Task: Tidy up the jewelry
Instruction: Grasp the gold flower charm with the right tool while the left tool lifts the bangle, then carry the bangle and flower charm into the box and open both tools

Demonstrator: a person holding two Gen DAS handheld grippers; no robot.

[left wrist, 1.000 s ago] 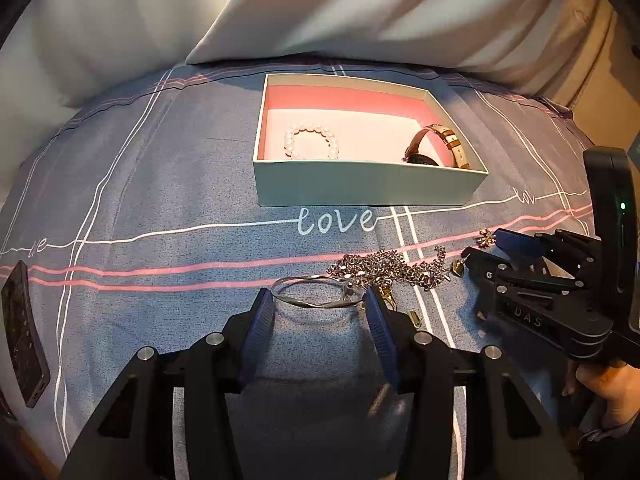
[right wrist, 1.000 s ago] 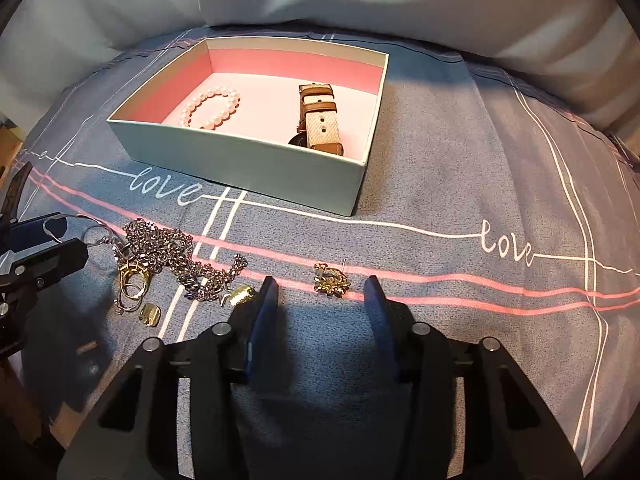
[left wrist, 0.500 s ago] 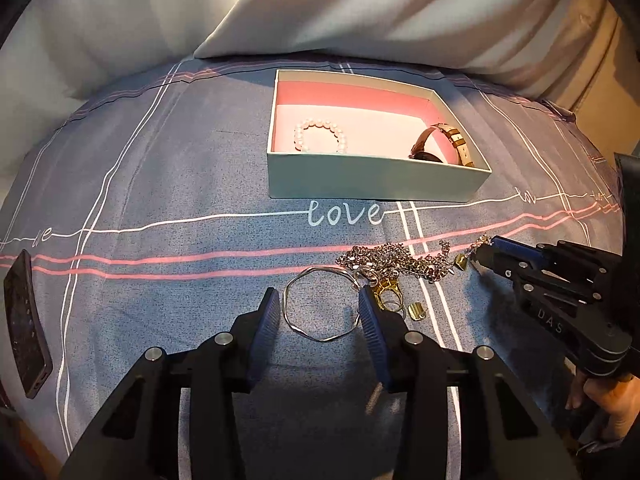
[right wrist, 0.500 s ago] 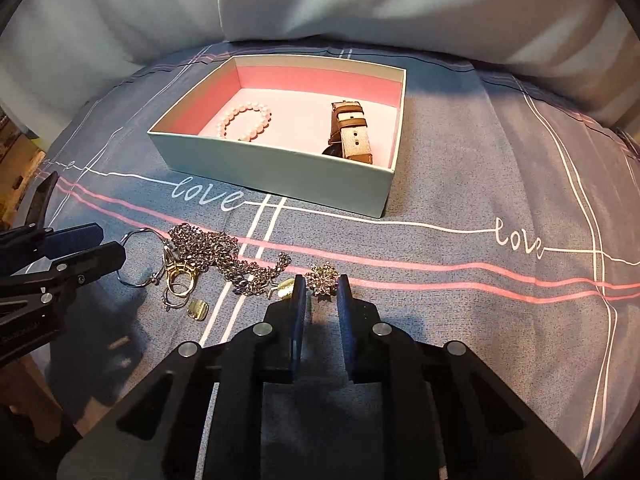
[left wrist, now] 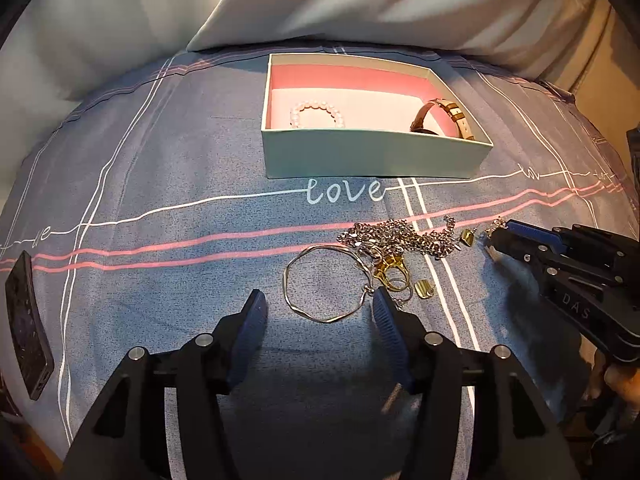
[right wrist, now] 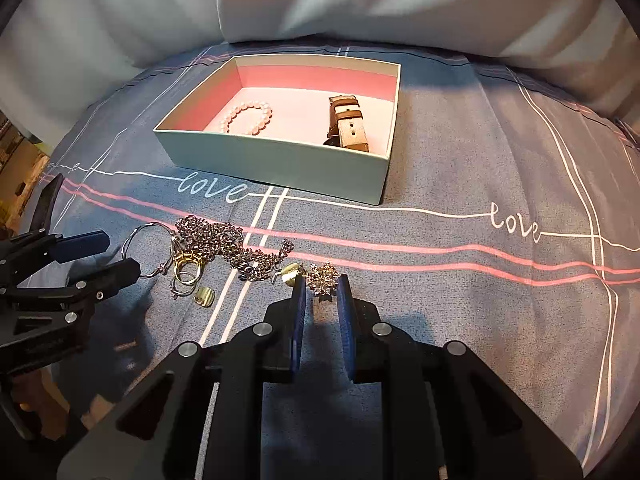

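An open box with a pink lining (left wrist: 372, 156) (right wrist: 276, 160) sits on the bedspread and holds a pearl bracelet (left wrist: 317, 112) (right wrist: 248, 117) and a brown-strapped watch (left wrist: 442, 118) (right wrist: 349, 124). In front of it lie a thin bangle (left wrist: 325, 288) (right wrist: 146, 246), a silver chain (left wrist: 400, 236) (right wrist: 228, 246), gold rings (left wrist: 390, 272) (right wrist: 186, 266) and a small gold tag (left wrist: 424, 289) (right wrist: 204, 295). My left gripper (left wrist: 318, 308) is open, its fingertips on either side of the bangle's near edge. My right gripper (right wrist: 322, 286) is nearly closed around a small snowflake brooch (right wrist: 322, 278), lying on the cloth.
A dark phone (left wrist: 26, 324) lies at the bedspread's left edge. White pillows (left wrist: 360, 4) rise behind the box. A small gold heart charm (right wrist: 290, 270) lies just left of the brooch. My right gripper also shows in the left wrist view (left wrist: 494, 240).
My left gripper has pulled back and let the bangle rest on the cloth, jaws wider. My right gripper has narrowed from wide open and moved up to the brooch.
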